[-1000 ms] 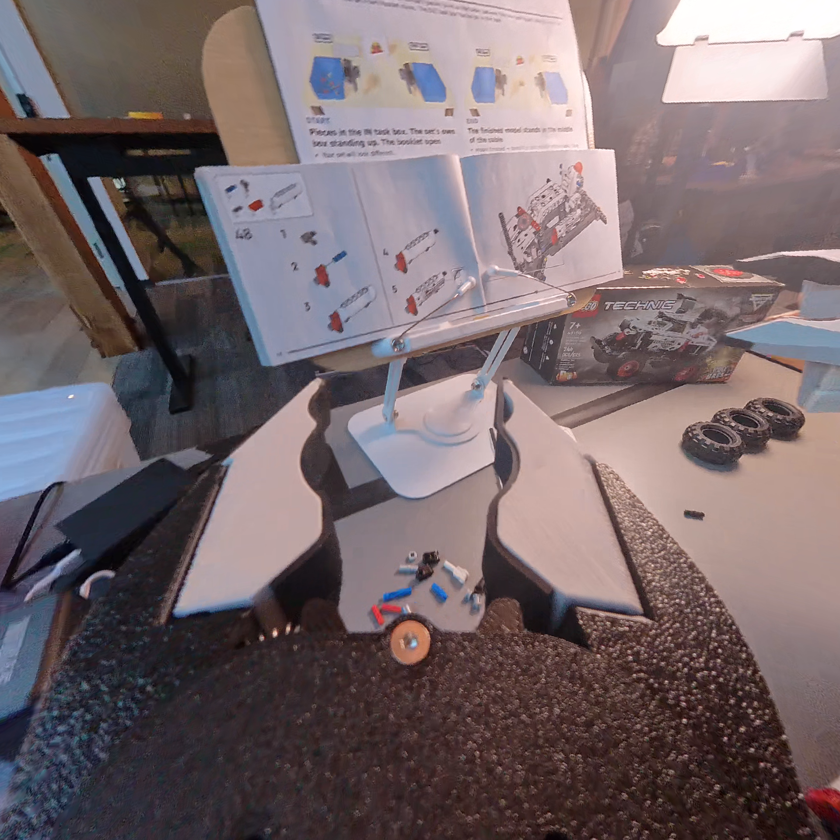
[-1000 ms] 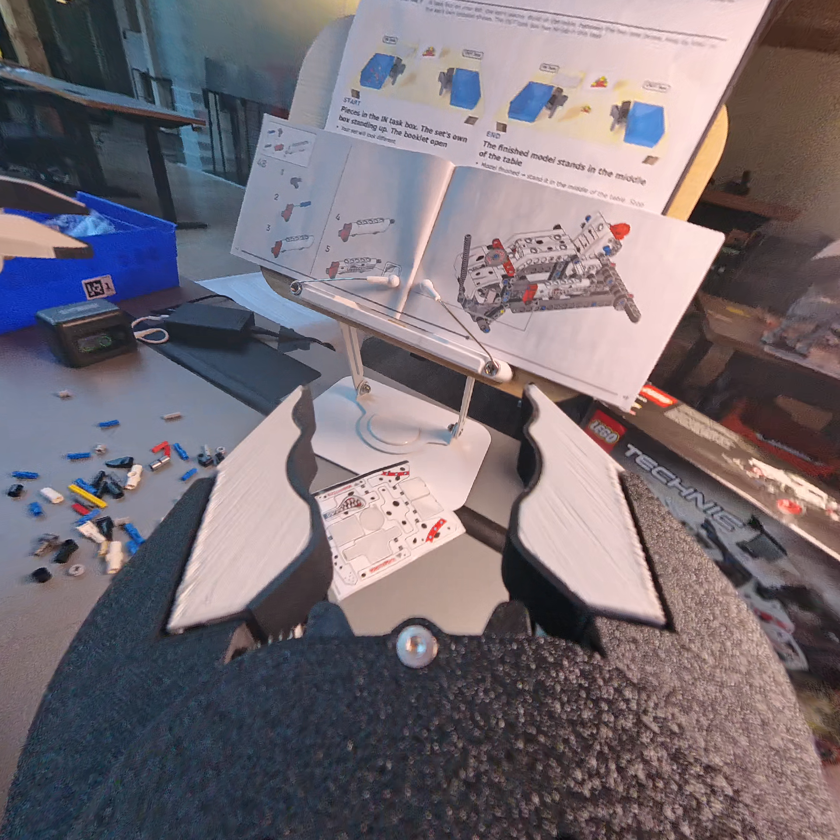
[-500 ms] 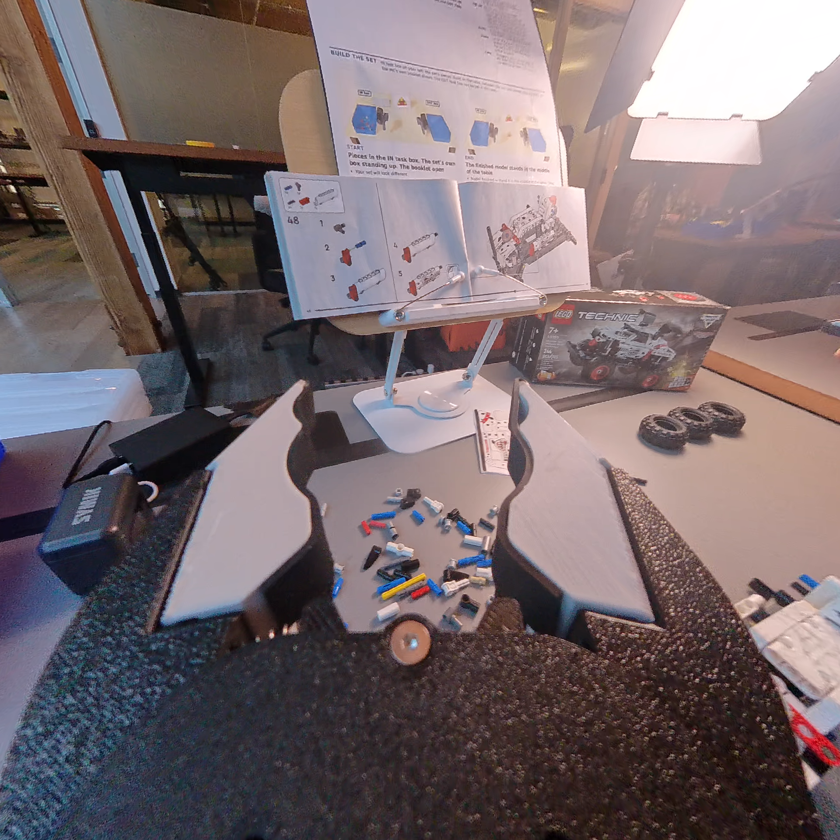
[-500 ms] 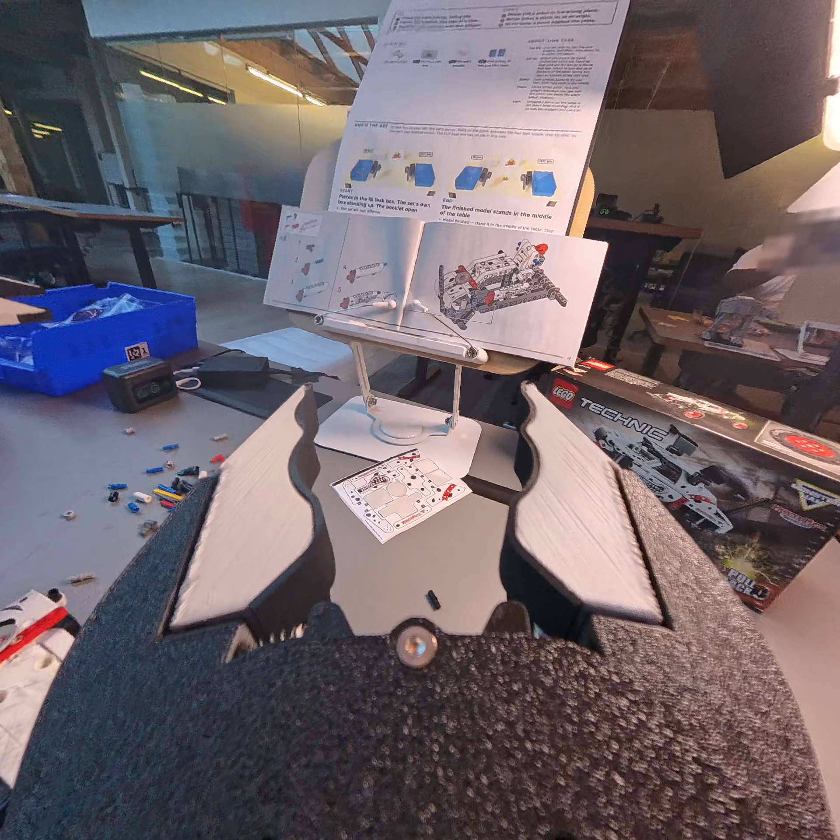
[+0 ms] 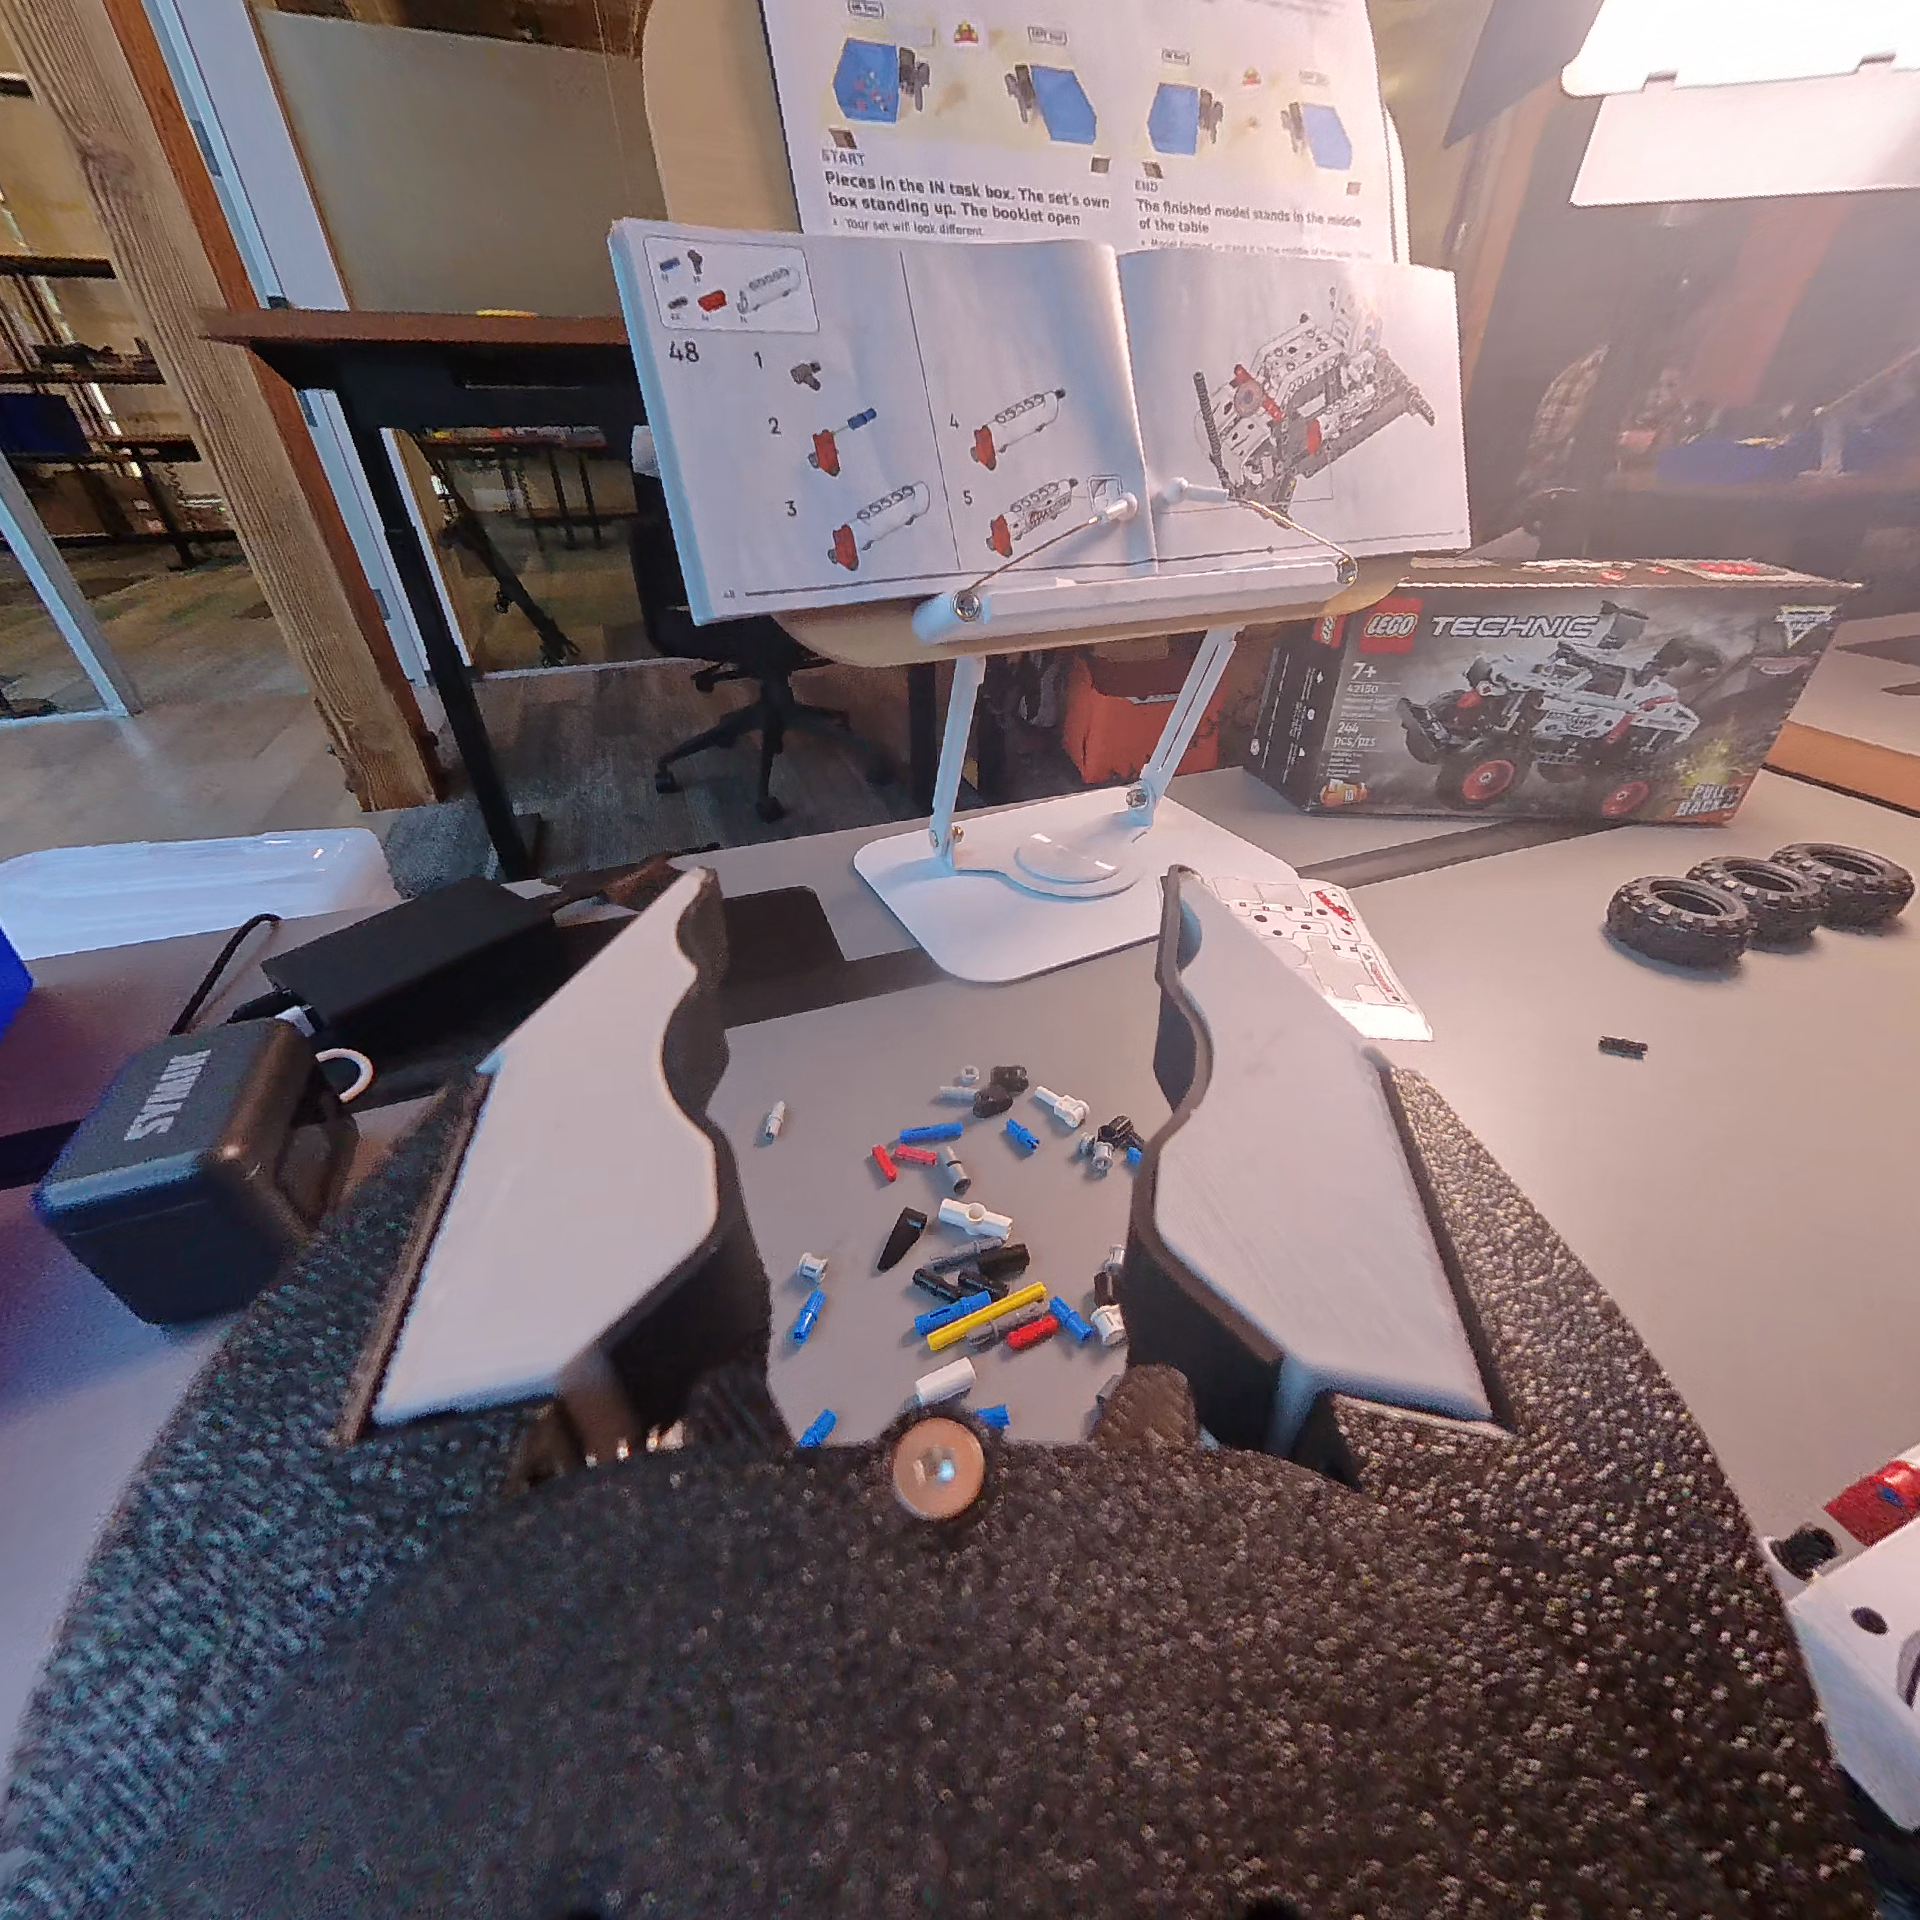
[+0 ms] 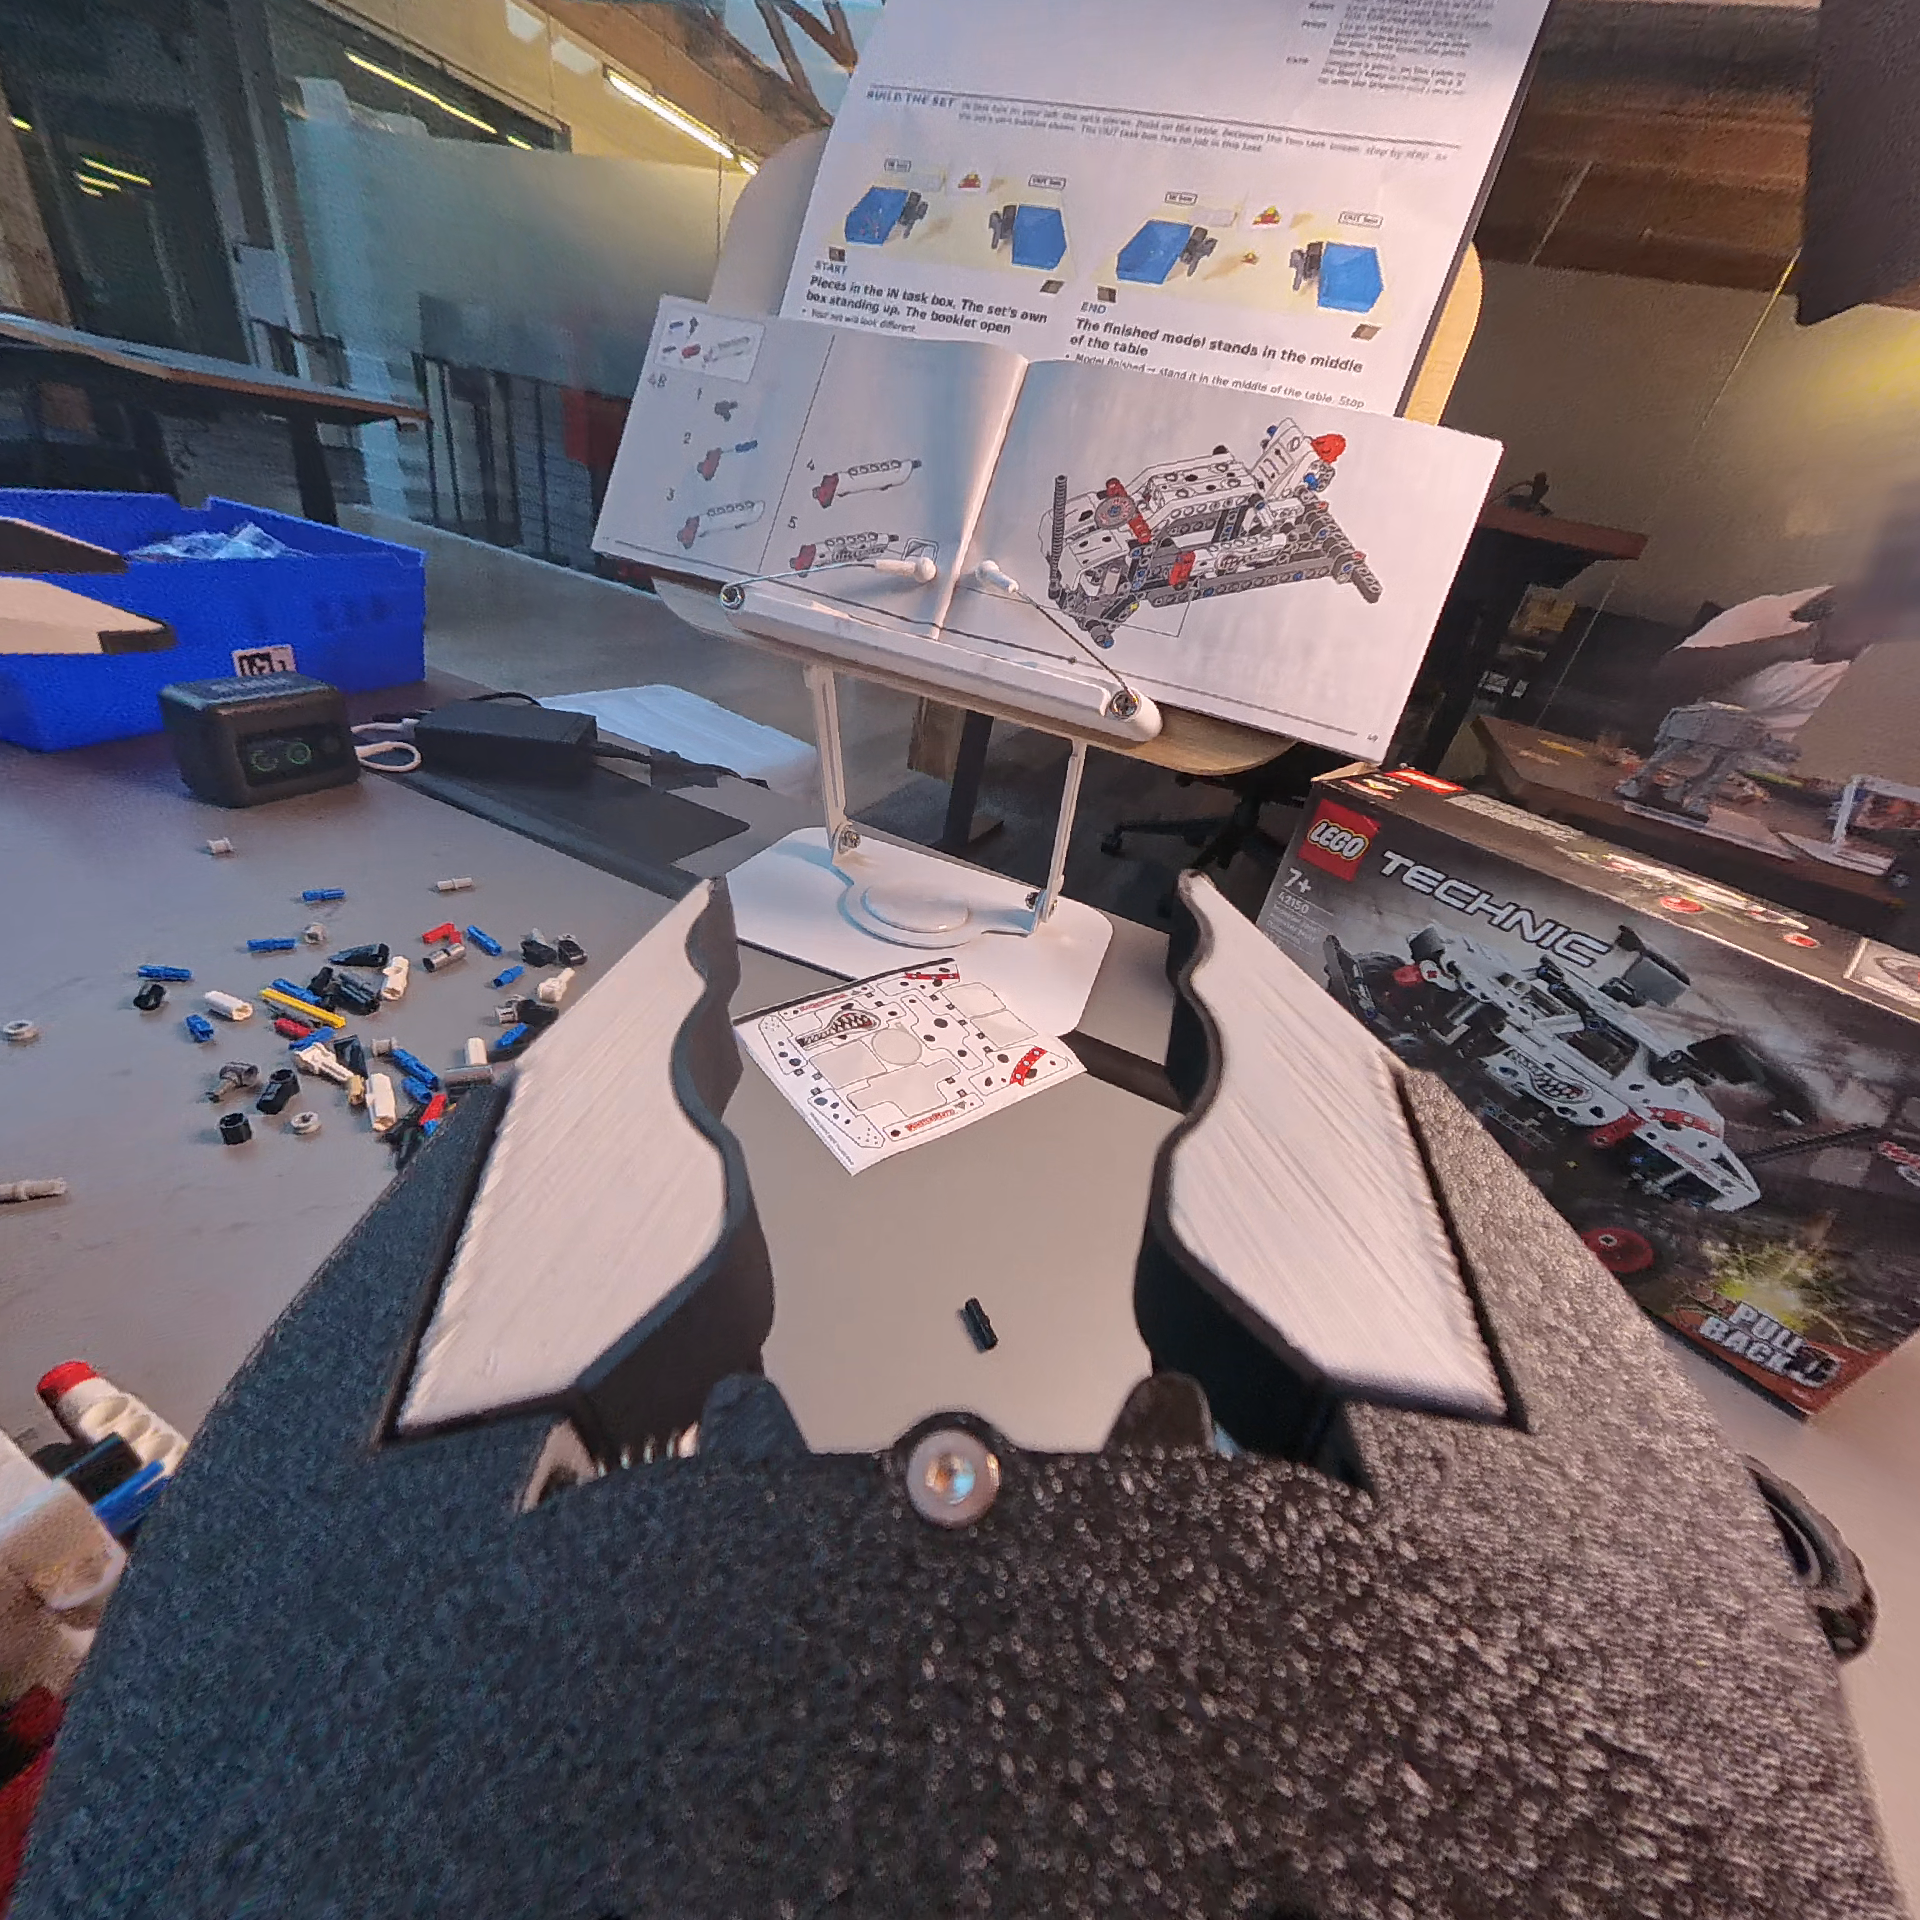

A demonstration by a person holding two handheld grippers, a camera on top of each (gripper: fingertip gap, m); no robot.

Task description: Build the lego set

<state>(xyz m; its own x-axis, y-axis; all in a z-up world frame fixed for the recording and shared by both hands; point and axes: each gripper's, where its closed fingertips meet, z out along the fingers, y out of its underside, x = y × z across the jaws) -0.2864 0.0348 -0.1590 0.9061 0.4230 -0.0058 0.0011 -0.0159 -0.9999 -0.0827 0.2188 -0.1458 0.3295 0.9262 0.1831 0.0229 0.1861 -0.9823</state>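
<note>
Hovering over surface (image 5: 1714, 1195): left gripper (image 5: 940, 904) above loose pieces (image 5: 966, 1236), right gripper (image 6: 951, 914) above sticker sheet (image 6: 904, 1060), black pin (image 6: 977, 1325). Both jaws spread, empty.

Grey table (image 5: 1714, 1195): loose pieces (image 5: 977, 1226), tyres (image 5: 1756, 899), sticker sheet (image 6: 904, 1060), set box (image 6: 1621, 1049).

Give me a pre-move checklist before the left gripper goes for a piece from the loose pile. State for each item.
1. Left gripper open and empty: ok.
2. Right gripper open and empty: ok.
3. Loose pieces lie on the table between the left fingers: ok.
4. Instruction booklet open on its stand: ok.
5. Which piece the step needs: cannot tell.
6. Sticker sheet clear of the pile: ok.
</note>
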